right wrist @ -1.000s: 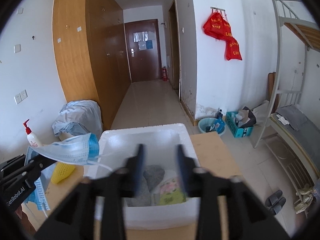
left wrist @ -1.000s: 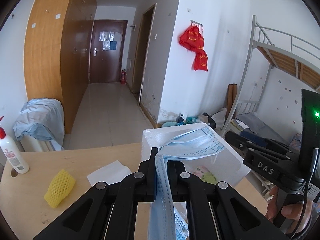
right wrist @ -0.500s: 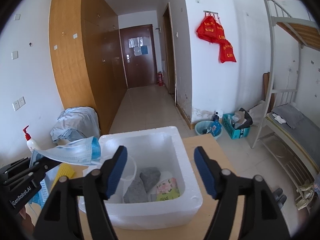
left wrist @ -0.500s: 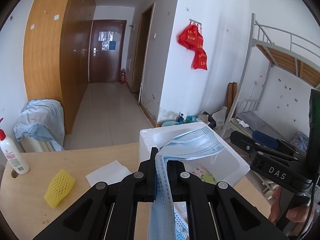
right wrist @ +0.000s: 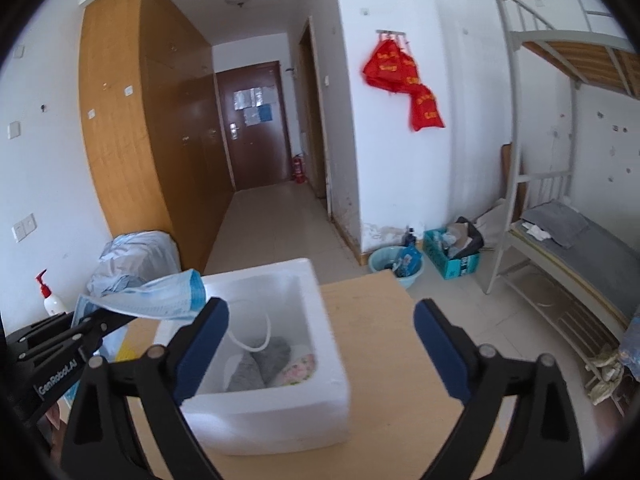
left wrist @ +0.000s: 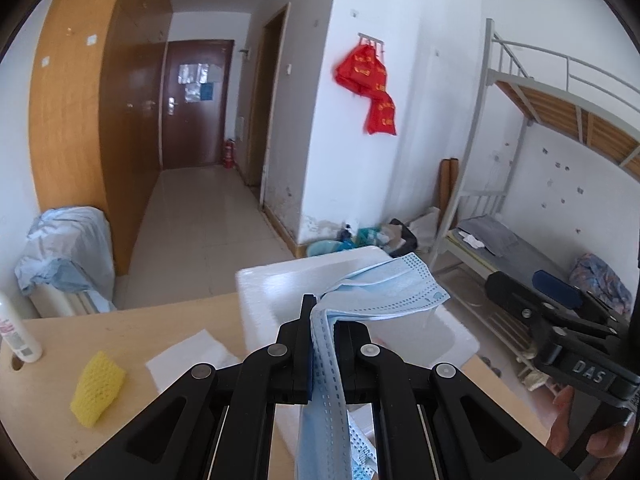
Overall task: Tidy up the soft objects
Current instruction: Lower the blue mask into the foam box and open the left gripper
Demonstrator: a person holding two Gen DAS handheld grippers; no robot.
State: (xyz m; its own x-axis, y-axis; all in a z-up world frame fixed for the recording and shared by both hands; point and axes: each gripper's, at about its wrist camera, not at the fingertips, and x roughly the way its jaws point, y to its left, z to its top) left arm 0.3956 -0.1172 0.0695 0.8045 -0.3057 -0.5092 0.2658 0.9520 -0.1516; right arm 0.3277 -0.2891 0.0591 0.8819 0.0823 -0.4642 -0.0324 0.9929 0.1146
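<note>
My left gripper (left wrist: pixel 324 312) is shut on a light blue face mask (left wrist: pixel 384 292), which folds over the fingertips and hangs down between the arms. It hovers at the left rim of a white foam box (left wrist: pixel 260 284). In the right wrist view the same mask (right wrist: pixel 160 300) sticks out over the box's left edge (right wrist: pixel 280 412). Inside the box lie a grey cloth (right wrist: pixel 260 364), a floral piece (right wrist: pixel 298 366) and a white loop (right wrist: pixel 252 328). My right gripper (right wrist: pixel 320 312) hangs above the box's right side, its jaws opening wide with nothing between them.
On the wooden table (left wrist: pixel 160 320), left of the box, lie a yellow foam net (left wrist: pixel 98 388), a white tissue (left wrist: pixel 188 356) and a pump bottle (left wrist: pixel 16 336). A bunk bed (right wrist: pixel 568 240) stands on the right. Basins and a crate (right wrist: pixel 452 252) sit on the floor beyond the table.
The right gripper's jaws spread from narrow to wide and it drifted right, so the box now sits to the left in its view. The left gripper kept its hold on the mask.
</note>
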